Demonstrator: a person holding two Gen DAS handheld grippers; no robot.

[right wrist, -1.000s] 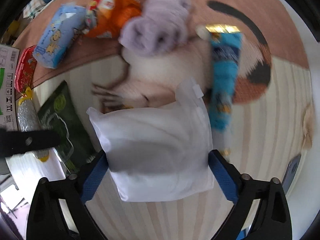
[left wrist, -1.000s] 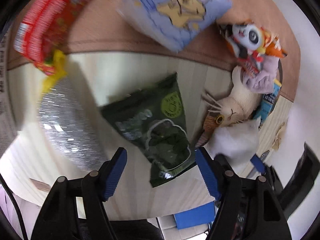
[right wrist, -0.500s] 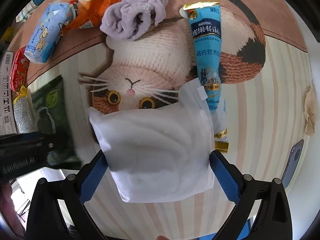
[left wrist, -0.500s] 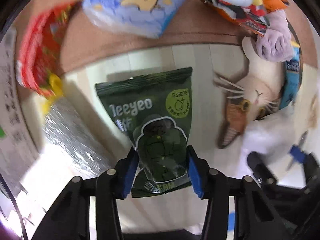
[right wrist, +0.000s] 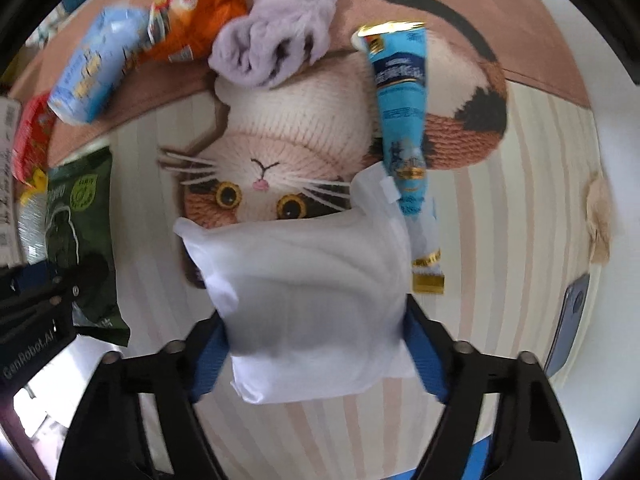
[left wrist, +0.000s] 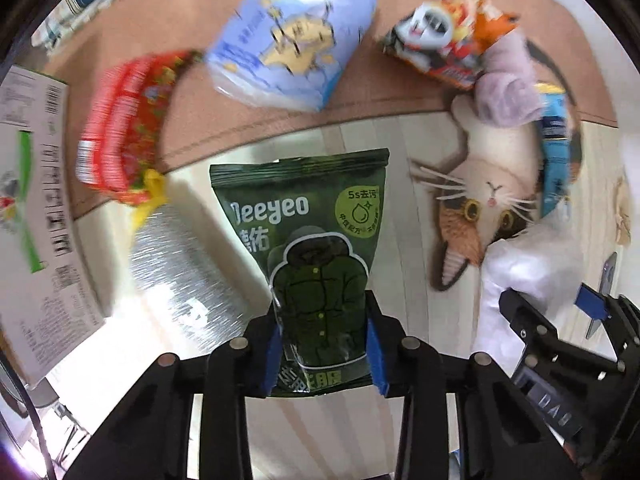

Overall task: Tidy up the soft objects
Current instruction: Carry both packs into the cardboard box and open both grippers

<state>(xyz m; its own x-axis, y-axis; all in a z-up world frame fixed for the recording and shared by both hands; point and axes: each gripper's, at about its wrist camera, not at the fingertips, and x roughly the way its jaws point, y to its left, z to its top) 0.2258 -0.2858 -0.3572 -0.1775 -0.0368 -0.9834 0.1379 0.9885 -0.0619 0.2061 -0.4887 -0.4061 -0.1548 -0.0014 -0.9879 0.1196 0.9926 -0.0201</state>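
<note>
A dark green "Jeeyeo" pouch (left wrist: 308,240) hangs between the blue pads of my left gripper (left wrist: 324,356), which is shut on its lower end and holds it over the pale striped floor. A soft white pouch (right wrist: 308,300) sits between the pads of my right gripper (right wrist: 316,356). These jaws are closing and the pads press into the pouch's two sides. The white pouch (left wrist: 520,268) also shows at the right of the left wrist view. In the right wrist view the green pouch (right wrist: 80,232) is at the left edge.
A cat-shaped mat (right wrist: 300,148) carries a lilac cloth (right wrist: 276,40) and a blue tube (right wrist: 400,112). On the brown rug lie a blue tissue pack (left wrist: 292,48), a panda snack bag (left wrist: 444,44) and a red pack (left wrist: 124,120). A silver bag (left wrist: 180,264), a carton (left wrist: 36,200) and a phone (right wrist: 568,328) lie nearby.
My left gripper came over the green pouch, shut on its lower end and rose with it. My right gripper's jaws narrowed onto the white pouch.
</note>
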